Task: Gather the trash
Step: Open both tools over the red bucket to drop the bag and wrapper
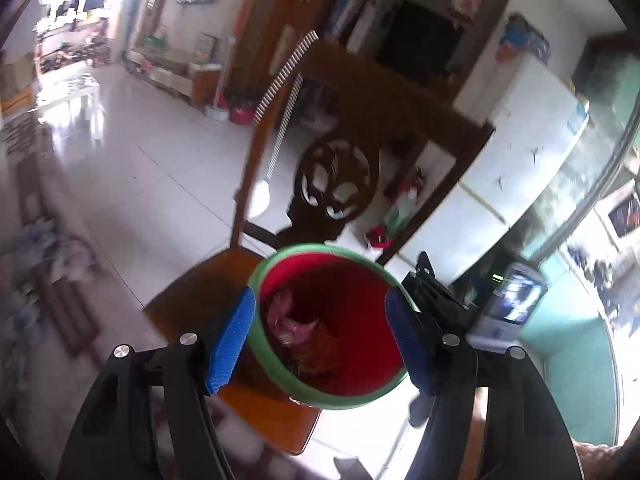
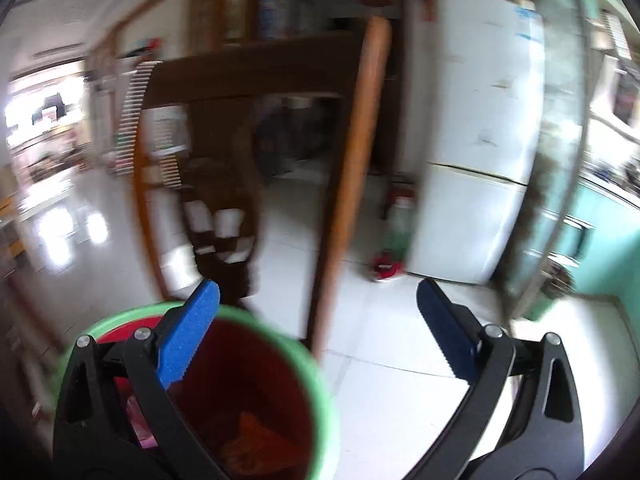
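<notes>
- Your left tool (image 1: pixel 320 336) has its blue pads (image 1: pixel 232 340) apart, straddling the red plastic bucket with a green rim (image 1: pixel 344 360); whether they touch its sides is unclear.
- That bucket stands at the front edge of the brown wooden chair seat (image 1: pixel 192 300), holding crumpled pink and orange trash (image 1: pixel 296 332).
- Your right tool (image 2: pixel 320 344) is spread wide and holds nothing, its left pad over the bucket's mouth (image 2: pixel 248 380).
- A white fridge (image 2: pixel 480 128) stands beyond on the tiled floor (image 2: pixel 380 400).
</notes>
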A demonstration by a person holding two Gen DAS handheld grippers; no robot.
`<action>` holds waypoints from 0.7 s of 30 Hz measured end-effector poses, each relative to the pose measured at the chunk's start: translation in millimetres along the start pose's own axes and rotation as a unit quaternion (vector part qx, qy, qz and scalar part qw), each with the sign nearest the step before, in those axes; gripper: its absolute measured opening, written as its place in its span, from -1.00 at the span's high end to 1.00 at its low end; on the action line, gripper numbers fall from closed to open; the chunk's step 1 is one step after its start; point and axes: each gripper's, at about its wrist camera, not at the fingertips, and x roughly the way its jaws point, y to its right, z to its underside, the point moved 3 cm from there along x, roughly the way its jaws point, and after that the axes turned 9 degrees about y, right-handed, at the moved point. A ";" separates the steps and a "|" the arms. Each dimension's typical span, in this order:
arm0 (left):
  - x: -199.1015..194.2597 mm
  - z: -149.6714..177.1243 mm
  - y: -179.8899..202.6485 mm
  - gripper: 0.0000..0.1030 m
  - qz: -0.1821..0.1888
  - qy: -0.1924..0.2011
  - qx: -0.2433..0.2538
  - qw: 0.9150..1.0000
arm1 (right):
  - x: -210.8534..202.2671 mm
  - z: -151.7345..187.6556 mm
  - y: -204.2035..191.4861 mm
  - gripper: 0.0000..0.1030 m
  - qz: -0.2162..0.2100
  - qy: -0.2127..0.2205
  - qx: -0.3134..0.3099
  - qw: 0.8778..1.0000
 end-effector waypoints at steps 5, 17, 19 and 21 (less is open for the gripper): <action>-42.9 1.6 -14.4 -0.26 -0.025 0.036 -0.003 0.999 | 33.5 4.4 10.6 -0.89 0.100 -0.002 -0.011 0.995; -61.3 9.0 -36.4 -0.26 -0.029 0.035 -0.025 0.999 | 97.0 51.2 23.5 -0.91 -0.025 -0.214 0.109 0.971; -62.5 11.4 -40.1 -0.26 -0.032 0.034 -0.032 0.998 | 96.6 45.1 15.4 -0.91 -0.036 -0.209 0.096 0.972; -62.7 12.3 -43.9 -0.26 -0.032 0.034 -0.041 0.998 | 95.6 42.1 3.2 -0.91 -0.055 -0.210 0.086 0.972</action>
